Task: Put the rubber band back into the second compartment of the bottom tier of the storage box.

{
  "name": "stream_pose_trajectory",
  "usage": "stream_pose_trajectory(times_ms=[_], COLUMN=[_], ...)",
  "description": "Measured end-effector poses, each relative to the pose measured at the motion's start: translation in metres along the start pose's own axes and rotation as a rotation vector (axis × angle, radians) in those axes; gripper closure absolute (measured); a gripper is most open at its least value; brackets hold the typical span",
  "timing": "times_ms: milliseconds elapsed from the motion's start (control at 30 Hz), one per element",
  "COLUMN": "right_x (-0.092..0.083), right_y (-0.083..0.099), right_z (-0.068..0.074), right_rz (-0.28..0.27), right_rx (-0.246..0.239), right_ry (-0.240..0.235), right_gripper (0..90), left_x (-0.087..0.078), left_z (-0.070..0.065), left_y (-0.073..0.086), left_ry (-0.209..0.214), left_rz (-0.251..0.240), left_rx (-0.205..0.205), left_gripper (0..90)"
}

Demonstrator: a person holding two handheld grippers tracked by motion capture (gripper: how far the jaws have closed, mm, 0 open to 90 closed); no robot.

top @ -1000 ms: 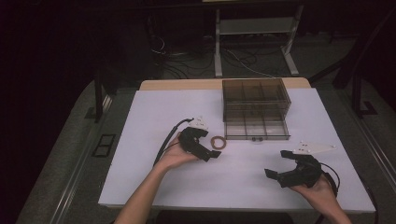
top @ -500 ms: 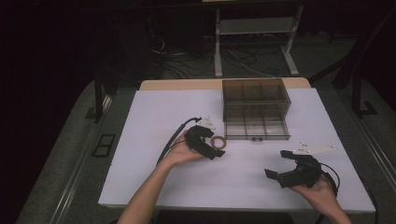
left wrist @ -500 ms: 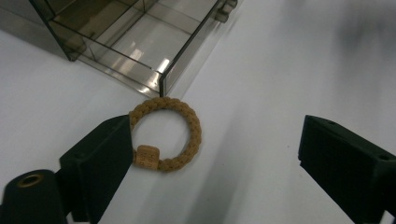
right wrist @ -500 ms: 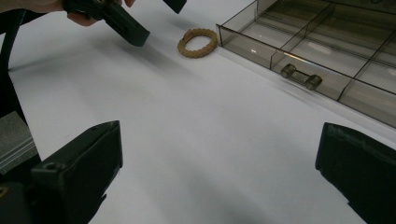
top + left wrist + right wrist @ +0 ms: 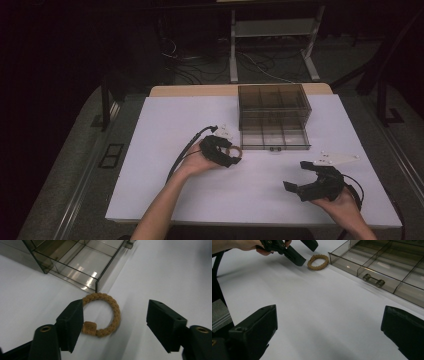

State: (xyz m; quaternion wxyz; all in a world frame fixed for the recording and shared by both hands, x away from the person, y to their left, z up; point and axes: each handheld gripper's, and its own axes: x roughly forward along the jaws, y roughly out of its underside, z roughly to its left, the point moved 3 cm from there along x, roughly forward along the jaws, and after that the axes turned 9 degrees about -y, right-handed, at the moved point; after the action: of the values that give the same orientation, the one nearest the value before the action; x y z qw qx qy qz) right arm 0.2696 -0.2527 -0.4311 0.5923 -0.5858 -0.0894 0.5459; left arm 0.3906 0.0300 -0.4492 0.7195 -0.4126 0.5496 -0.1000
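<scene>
Braided tan cord makes up the ring (image 5: 105, 315) we are after; it lies flat on the white bench (image 5: 175, 200), just beside the near left corner of the pulled-out drawer (image 5: 274, 140) of the smoked-plastic organiser (image 5: 272, 107). We have our left gripper (image 5: 115, 325) lowered over it, and its jaws have just been closing, with the ring between them. In the left gripper view one pad sits against the ring's edge, next to its small block-shaped bead, while the other pad stands well apart from it, so nothing is clamped yet. The step in hand, as we read it, is the pick: closing in on the ring.

The next move calls for bringing the jaws the rest of the way together so both pads press the cord. The ring is likely to slide toward the far pad first, so we should keep the gripper low and level and let it settle before lifting. After that a short carry over the drawer's front wall looks like the natural path.

Our right gripper (image 5: 312, 186) rests near the bench's front right edge, its jaws wide apart and holding nothing, well away from the ring.

As for the organiser, the open drawer is split into compartments by thin walls, and those we can see look bare, as far as the reflections let us tell. The upper box behind it is tinted too, and we make out nothing inside.
</scene>
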Motion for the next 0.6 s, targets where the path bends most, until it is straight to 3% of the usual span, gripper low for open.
stream_pose_trajectory(times_ms=[333,600], right_x=[0.000,0.001], right_y=[0.001,0.001], right_z=[0.000,0.001], right_rz=[0.003,0.009], right_rx=[-0.005,-0.011], right_ry=[-0.003,-0.003], right_gripper=[0.0,0.0], left_x=[0.008,0.014], left_z=[0.002,0.000], left_y=[0.004,0.005], left_ry=[0.046,0.072], left_rz=[0.011,0.020], left_rx=[-0.006,0.022], left_gripper=[41.5,49.8])
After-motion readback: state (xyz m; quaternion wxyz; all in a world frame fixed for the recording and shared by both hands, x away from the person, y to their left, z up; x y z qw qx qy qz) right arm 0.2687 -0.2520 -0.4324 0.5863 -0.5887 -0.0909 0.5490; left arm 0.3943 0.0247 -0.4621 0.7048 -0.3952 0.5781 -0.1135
